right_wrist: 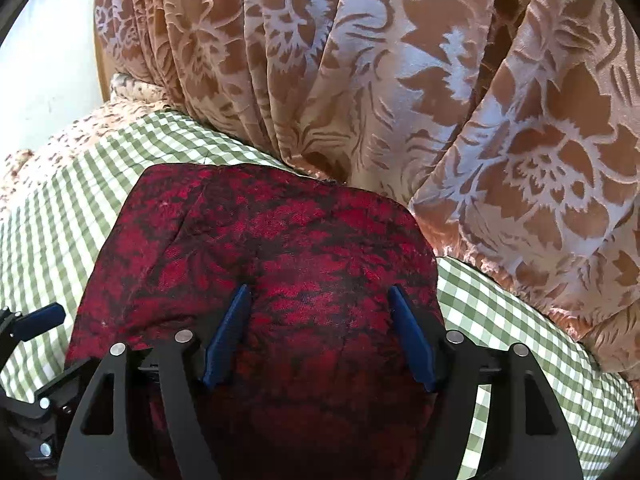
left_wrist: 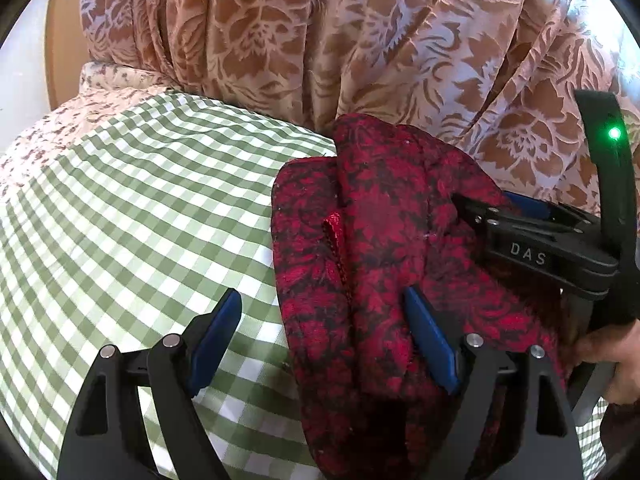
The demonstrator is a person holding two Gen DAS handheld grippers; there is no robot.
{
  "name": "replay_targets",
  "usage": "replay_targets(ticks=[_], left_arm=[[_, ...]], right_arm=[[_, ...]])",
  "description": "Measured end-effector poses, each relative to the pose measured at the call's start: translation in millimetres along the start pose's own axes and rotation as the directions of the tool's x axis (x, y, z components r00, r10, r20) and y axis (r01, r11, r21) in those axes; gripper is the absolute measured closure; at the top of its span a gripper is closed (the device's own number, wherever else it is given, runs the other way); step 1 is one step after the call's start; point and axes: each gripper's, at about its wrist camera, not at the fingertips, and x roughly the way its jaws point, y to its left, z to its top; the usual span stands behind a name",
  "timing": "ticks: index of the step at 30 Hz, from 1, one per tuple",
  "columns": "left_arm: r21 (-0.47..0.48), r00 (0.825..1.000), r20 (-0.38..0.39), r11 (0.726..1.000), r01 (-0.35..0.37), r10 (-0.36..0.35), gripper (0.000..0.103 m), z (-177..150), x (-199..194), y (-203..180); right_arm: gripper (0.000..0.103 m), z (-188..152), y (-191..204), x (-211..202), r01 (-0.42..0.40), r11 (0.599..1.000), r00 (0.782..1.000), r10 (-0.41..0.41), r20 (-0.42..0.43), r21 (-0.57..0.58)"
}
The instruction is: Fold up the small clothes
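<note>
1. A folded red-and-black patterned fabric garment lies on a green-and-white checked cloth.
2. The right gripper, its blue-padded jaws spread, hovers over the garment.
3. A pink-brown floral curtain hangs behind.

checked cloth green-white, spread | floral curtain hangs behind, touching it

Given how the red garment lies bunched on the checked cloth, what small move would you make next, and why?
Probably close the right claw on the red garment. Its open jaws straddle the lumpy fabric without pinching it, while the left claw stands open at the garment's edge, one finger over the checked cloth.
</note>
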Motion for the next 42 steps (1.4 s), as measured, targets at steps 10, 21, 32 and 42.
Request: replay_targets(ticks=[10, 21, 32, 42], left_arm=[[0.007, 0.992, 0.088, 0.996, -0.091, 0.090, 0.011, -15.5, -43.0, -13.6], [0.041, 0.977, 0.154, 0.987, -0.153, 0.145, 0.004, -39.6, -91.5, -28.6], [0.055, 0.972, 0.176, 0.984, -0.168, 0.156, 0.003, -70.9, -126.1, -46.8], [0.065, 0.970, 0.177, 0.982, -0.179, 0.165, 0.002, -101.5, -151.9, -59.3]], right_arm=[[0.010, -24.0, -16.4, -62.0, -0.044, 0.991, 0.992, 0.028, 0.123, 0.130], [0.005, -80.5, -14.5, -121.7, -0.040, 0.980, 0.984, 0.005, 0.176, 0.197], [0.004, -131.0, -9.8, -160.4, -0.005, 0.968, 0.981, -0.043, 0.187, 0.249], [0.004, -172.5, -7.5, -192.5, 0.025, 0.961, 0.977, -0.082, 0.198, 0.275]])
